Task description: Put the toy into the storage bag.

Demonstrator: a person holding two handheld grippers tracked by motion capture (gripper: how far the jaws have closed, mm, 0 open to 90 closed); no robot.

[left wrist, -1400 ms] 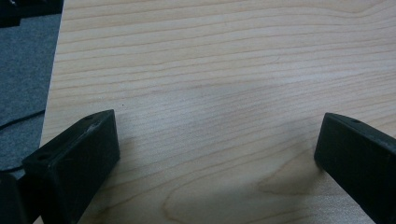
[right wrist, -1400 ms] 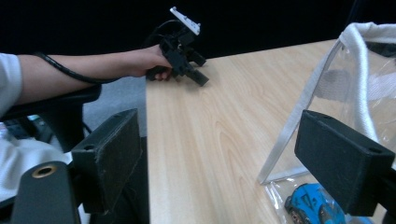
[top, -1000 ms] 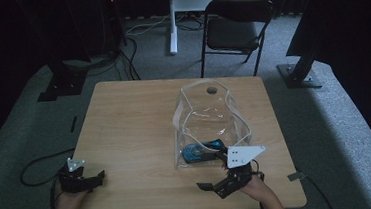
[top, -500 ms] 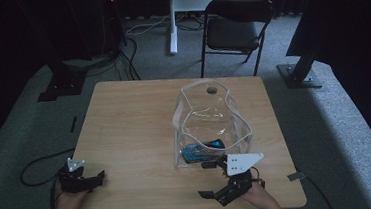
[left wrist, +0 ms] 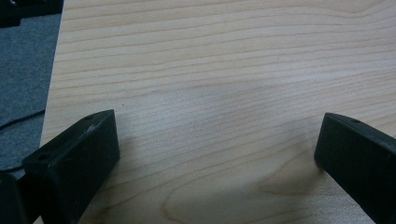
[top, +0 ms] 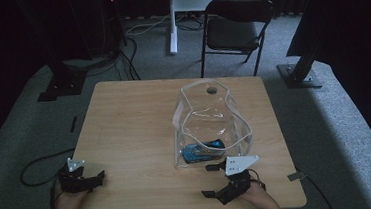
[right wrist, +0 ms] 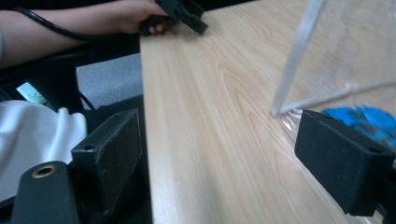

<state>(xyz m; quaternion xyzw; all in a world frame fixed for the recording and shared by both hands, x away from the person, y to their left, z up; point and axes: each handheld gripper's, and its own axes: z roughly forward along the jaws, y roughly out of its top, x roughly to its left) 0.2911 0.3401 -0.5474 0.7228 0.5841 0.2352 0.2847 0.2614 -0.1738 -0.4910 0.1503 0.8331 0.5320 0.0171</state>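
1. bag [top: 210, 125]: a clear plastic bag with stiff-looking seams and a looped handle stands upright on the table [top: 135, 133], on its right half. it looks light and thin-walled, so it will likely buckle or slide if pushed, and the smooth film is probably slippery between hard jaws.
2. toy [top: 202, 151]: a blue and black thing, perhaps a small car, lies inside on the bag's floor, at the near end. it seems hard and light; blurred in the right gripper view [right wrist: 364, 119], so its shape is unclear.
3. best hold, as i judge it: pinch the bag's reinforced rim or handle strap, where the folded edge gives grip, not the flat wall.
4. right gripper [top: 218, 179]: near the table's front edge, just in front of the bag's near corner, apart from it; jaws spread wide, nothing between them.
5. left gripper [top: 99, 177]: at the front left corner, well apart from the bag, jaws spread wide over bare wood, holding nothing.
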